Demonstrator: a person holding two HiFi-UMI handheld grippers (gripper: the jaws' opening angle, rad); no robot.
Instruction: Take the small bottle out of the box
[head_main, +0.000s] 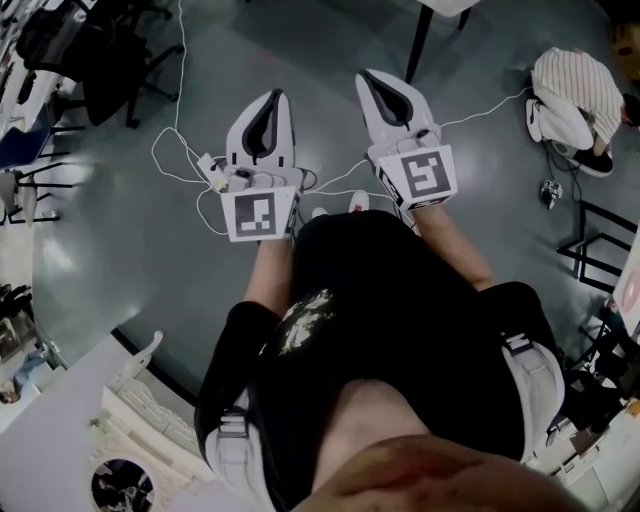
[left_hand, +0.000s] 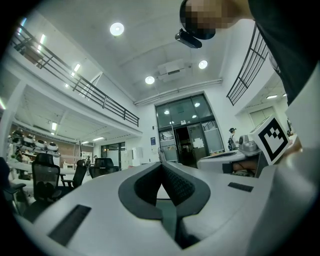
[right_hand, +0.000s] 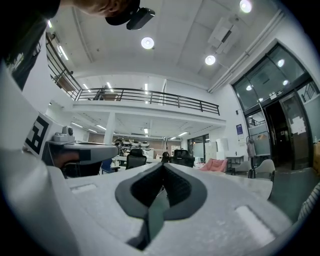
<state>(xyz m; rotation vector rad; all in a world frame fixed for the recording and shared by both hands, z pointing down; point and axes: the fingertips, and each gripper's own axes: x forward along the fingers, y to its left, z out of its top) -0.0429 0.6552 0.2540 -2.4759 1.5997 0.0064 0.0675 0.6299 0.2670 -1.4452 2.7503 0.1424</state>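
Note:
No small bottle and no box shows in any view. In the head view both grippers are held out level over the grey floor. My left gripper (head_main: 274, 95) is white with dark pads, and its jaws meet at the tips with nothing between them. My right gripper (head_main: 367, 76) stands beside it, a little further out, jaws also together and empty. In the left gripper view the left gripper (left_hand: 161, 164) looks across a large hall toward glass doors, with the right gripper's marker cube (left_hand: 274, 140) at the right edge. In the right gripper view the right gripper (right_hand: 163, 164) faces desks and chairs.
Cables (head_main: 178, 150) and a power strip (head_main: 214, 172) lie on the floor under the grippers. Office chairs (head_main: 90, 60) stand at the top left, a table leg (head_main: 418, 45) at top centre. A person (head_main: 575, 95) crouches at the top right. A white table (head_main: 60, 430) is at the lower left.

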